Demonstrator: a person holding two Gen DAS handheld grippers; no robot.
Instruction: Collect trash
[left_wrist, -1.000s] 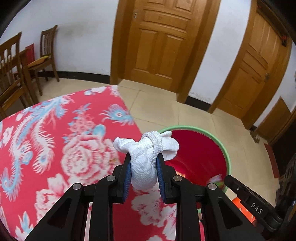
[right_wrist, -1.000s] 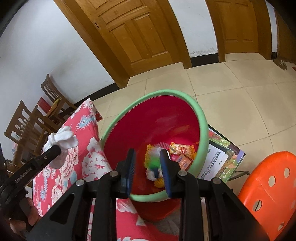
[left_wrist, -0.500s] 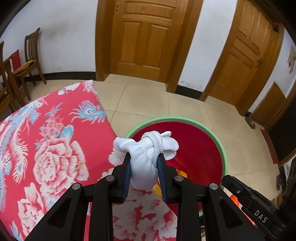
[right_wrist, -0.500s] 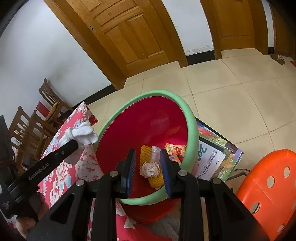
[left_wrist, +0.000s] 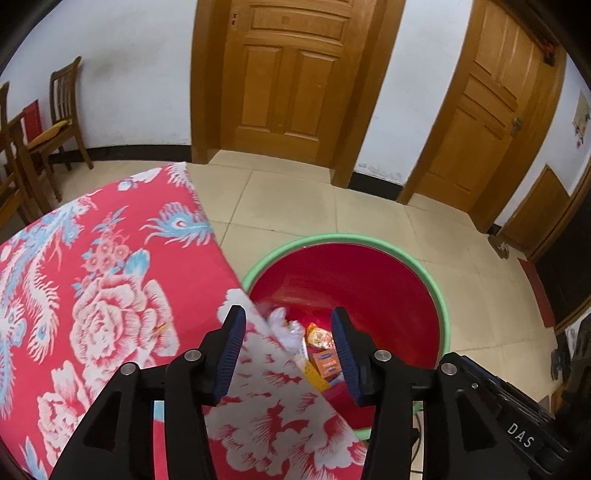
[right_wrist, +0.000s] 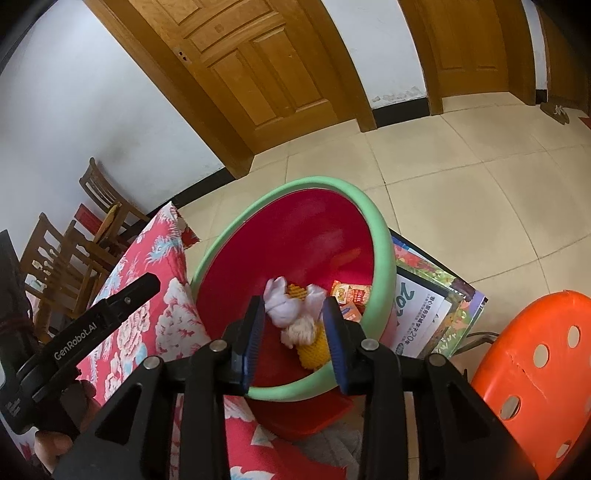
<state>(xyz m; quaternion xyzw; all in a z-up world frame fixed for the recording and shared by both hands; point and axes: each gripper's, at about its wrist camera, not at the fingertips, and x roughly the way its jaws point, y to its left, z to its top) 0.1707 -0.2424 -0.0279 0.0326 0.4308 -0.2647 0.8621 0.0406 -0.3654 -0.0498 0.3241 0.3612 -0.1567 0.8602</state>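
A red bin with a green rim (left_wrist: 439, 295) (right_wrist: 382, 236) stands on the floor beside the table. The knotted white cloth (right_wrist: 282, 304) (left_wrist: 282, 325) lies inside it among a yellow foam net (right_wrist: 314, 349) and orange snack packets (left_wrist: 321, 338) (right_wrist: 349, 293). My left gripper (left_wrist: 288, 332) is open and empty above the table edge and the bin. My right gripper (right_wrist: 295, 325) is open and empty above the bin's near side.
The table has a red floral cloth (left_wrist: 92, 295) (right_wrist: 147, 306). An orange stool (right_wrist: 532, 369) and a calendar (right_wrist: 424, 314) sit right of the bin. Wooden chairs (left_wrist: 62, 114) stand at the far left. Wooden doors (left_wrist: 291, 74) line the back wall.
My left gripper has opened and the knotted white cloth has dropped into the bin. The right gripper has stayed open over the bin.
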